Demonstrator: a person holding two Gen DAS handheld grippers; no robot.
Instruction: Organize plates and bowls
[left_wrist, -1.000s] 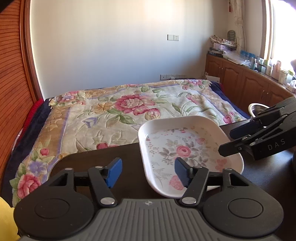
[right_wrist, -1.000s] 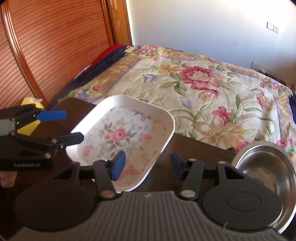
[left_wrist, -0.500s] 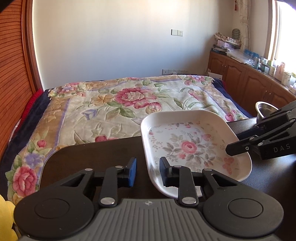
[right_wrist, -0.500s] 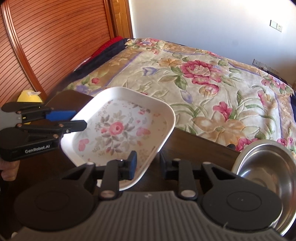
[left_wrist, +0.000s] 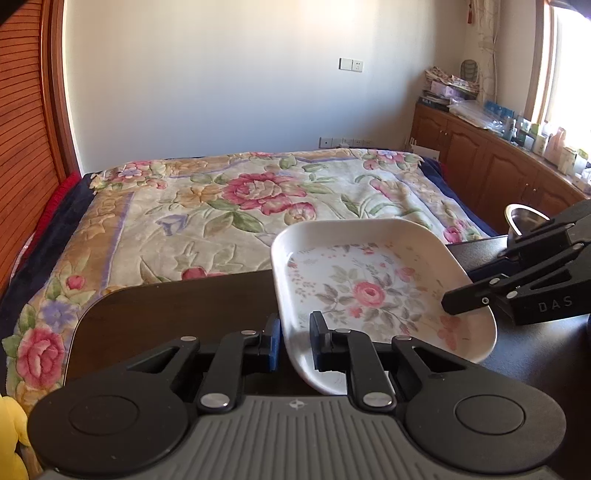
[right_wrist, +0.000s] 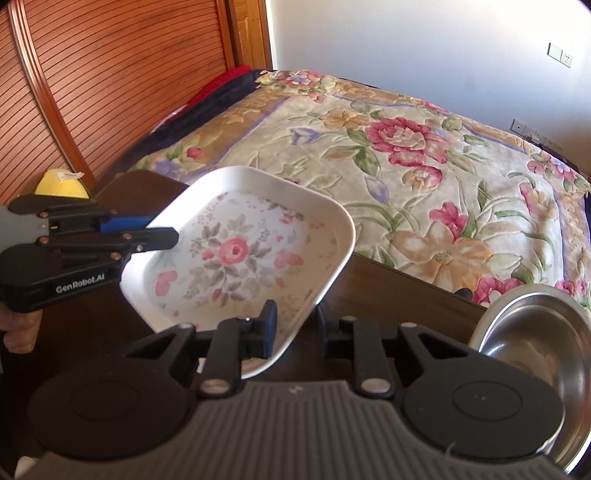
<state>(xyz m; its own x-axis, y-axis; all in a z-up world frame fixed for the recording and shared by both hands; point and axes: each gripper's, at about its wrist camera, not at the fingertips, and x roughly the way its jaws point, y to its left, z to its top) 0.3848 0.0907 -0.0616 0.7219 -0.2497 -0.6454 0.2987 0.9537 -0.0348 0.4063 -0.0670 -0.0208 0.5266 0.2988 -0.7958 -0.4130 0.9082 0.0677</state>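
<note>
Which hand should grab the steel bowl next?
Right: the steel bowl sits beside the right gripper, across the floral plate from the left gripper. Both jaws are closing on the plate's rim.

- Round stainless-steel bowl (right_wrist: 532, 332): cut off by the right and lower edges of the right wrist view; in the left wrist view only a sliver of rim (left_wrist: 524, 214) clears the black right gripper (left_wrist: 461, 301).
- White rounded-square plate with pink rose print (left_wrist: 373, 291): near rim hidden behind gripper fingers in both views.
- Yellow soft object (right_wrist: 61, 182): lower part hidden; kind cannot be told.
- Person's hand (right_wrist: 20, 332): mostly cut off at the left edge.
- Small items on the brown wooden cabinet top (left_wrist: 532, 136): too small to identify.
</note>
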